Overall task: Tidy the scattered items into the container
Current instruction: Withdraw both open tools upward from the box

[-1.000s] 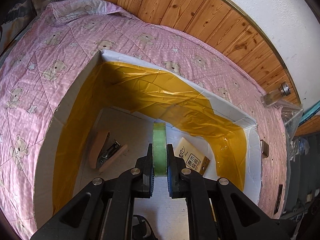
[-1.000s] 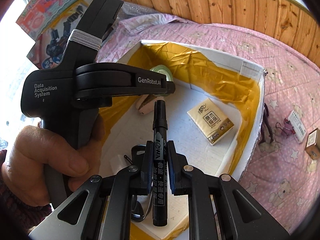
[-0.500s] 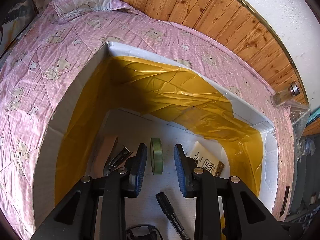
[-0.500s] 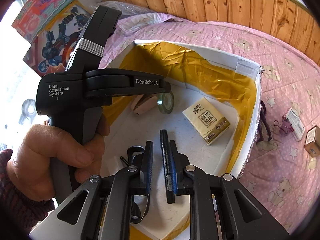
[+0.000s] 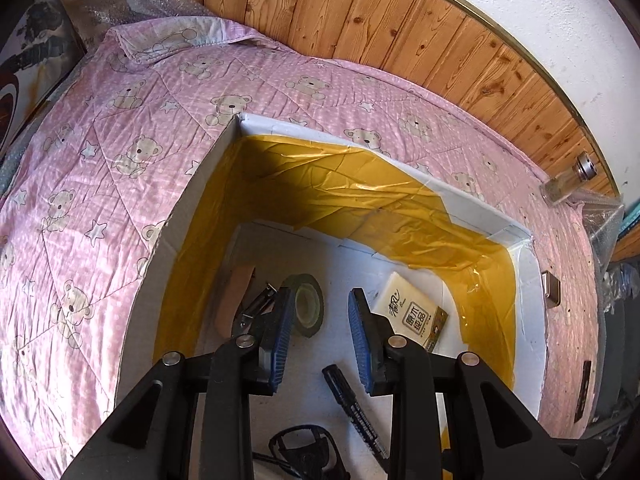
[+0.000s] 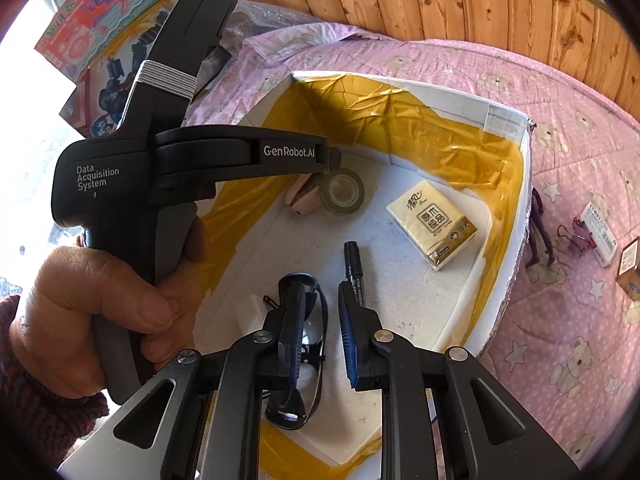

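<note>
Pink bear-print bed (image 5: 120,160), white container (image 5: 516,236) on it. Both grippers now spread and empty: left gripper (image 5: 320,336) over released tape roll (image 5: 307,305), right gripper (image 6: 320,332) over dropped marker (image 6: 354,266). Remaining: small boxes (image 6: 600,228) far right, outside the container.

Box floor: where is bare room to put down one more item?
Bare floor lies between the tape roll and the tissue pack, and along the box back wall. Crowded: the near side, with marker and glasses.
</note>
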The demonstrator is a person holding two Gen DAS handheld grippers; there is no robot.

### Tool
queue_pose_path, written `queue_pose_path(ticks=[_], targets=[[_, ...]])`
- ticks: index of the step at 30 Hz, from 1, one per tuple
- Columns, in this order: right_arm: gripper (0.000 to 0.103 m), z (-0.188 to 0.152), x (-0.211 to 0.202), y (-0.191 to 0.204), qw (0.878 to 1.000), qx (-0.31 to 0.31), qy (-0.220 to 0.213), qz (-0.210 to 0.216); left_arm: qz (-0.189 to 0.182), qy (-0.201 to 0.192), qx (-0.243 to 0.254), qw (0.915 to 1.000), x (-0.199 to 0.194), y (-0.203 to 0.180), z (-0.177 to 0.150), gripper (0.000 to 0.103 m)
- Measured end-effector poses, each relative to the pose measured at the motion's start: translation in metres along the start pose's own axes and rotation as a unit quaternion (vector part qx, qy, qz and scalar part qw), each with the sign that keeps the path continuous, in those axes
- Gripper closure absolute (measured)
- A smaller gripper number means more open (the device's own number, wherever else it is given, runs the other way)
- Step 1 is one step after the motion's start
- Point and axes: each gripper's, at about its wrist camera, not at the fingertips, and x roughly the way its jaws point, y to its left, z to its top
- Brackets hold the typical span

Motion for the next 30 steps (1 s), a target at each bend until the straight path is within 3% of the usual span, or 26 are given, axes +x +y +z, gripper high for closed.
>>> queue_pose_path(ticks=[15,30], targets=[[0.081,-0.028,-0.036,0.016,1.0,-0.004,-0.021,0.007,0.033,-0.045,0.065,0.9963,-0.064,-0.033,-0.042,0.073],[0.08,-0.067,-0.07,0.024,0.999,-0.009,-0.041,0.025,0.029,-0.066,0.076,0.9945,-0.108,-0.052,-0.08,0.073]])
